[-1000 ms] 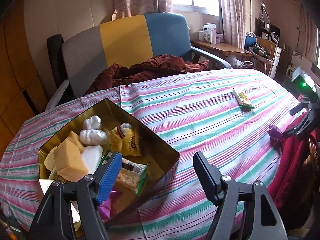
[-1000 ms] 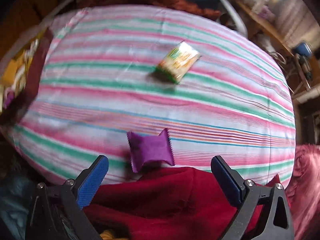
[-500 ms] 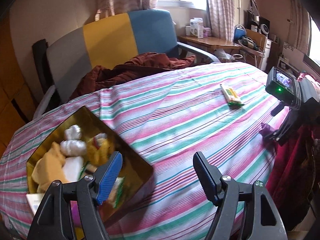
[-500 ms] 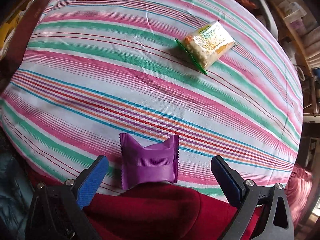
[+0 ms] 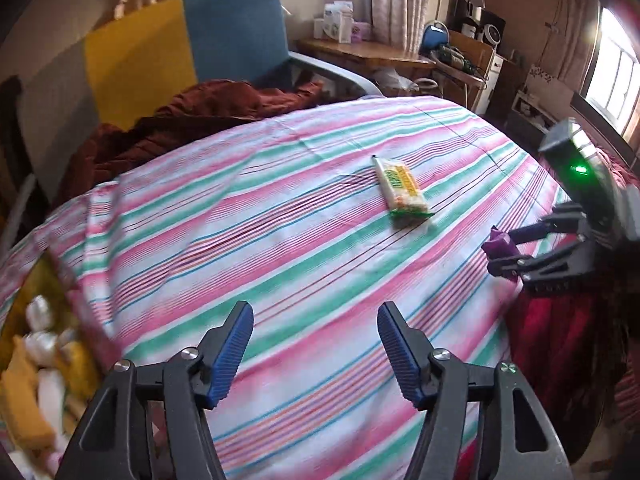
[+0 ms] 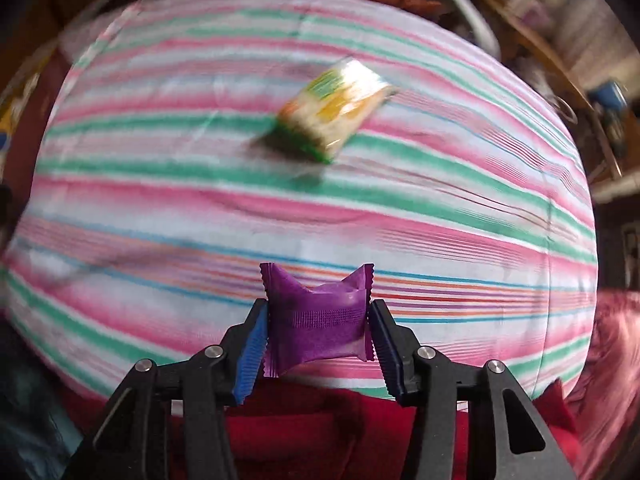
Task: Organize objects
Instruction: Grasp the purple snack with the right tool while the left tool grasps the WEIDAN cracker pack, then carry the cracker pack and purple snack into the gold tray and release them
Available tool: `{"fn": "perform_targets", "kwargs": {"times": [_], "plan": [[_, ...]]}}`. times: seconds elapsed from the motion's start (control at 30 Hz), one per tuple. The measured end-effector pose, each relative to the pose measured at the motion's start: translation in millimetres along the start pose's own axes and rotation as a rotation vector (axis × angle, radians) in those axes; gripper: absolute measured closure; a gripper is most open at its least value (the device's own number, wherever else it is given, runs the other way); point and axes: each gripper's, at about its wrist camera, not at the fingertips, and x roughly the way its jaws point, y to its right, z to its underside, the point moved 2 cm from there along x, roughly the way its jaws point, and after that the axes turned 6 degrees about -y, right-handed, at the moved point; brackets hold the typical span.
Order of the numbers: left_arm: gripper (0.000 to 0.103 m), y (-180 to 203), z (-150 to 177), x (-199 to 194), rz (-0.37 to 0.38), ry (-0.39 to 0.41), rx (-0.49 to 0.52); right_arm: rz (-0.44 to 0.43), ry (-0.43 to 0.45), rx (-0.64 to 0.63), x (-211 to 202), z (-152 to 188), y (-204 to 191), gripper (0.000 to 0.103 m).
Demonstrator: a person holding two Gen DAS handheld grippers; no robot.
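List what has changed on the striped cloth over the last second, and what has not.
The right gripper has just closed its jaws on the purple packet, which lay loose between them. The left gripper, empty, has narrowed and swung away from the gold tin toward the green-and-yellow snack pack. That pack and the tin stayed put.

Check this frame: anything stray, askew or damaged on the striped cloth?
One stray: a green-and-yellow snack packet lies alone, skewed across the striped cloth. The right gripper, jaws just closing, pinches a purple packet. No visible damage.

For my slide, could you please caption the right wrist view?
Right gripper, jaws just closed, pinching a crinkled purple foil sachet above the striped tablecloth; a green-and-yellow snack packet lies beyond.
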Motion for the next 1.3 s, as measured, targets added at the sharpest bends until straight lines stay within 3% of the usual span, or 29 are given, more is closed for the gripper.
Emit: {"fn": "perform_targets", "kwargs": {"times": [0.3, 0.53, 0.8, 0.87, 0.93, 0.97, 1.0, 1.1, 1.3], "plan": [[0.039, 36, -69, 55, 0.112, -0.054, 0.035, -0.090, 0.089, 0.072, -7, 7, 5, 0.053], [0.039, 66, -113, 110, 0.111, -0.124, 0.074, -0.159, 0.114, 0.083, -3, 2, 6, 0.053], [0.038, 97, -134, 153, 0.067, -0.174, 0.116, -0.188, 0.130, 0.079, -1, 1, 11, 0.053], [0.038, 101, -134, 164, 0.052, -0.187, 0.122, -0.196, 0.135, 0.083, -3, 3, 11, 0.053], [0.039, 102, -133, 164, 0.039, -0.152, 0.141, -0.201, 0.140, 0.086, -3, 3, 12, 0.053], [0.043, 98, -131, 163, 0.053, -0.142, 0.132, -0.202, 0.141, 0.088, -4, 3, 12, 0.053], [0.053, 95, -128, 161, 0.051, -0.135, 0.133, -0.204, 0.142, 0.090, -4, 3, 12, 0.053], [0.055, 79, -117, 152, 0.069, -0.142, 0.097, -0.213, 0.139, 0.095, -4, 3, 13, 0.053], [0.055, 45, -54, 112, 0.036, -0.113, 0.063, -0.211, 0.154, 0.102, -6, 5, 15, 0.053]]}}
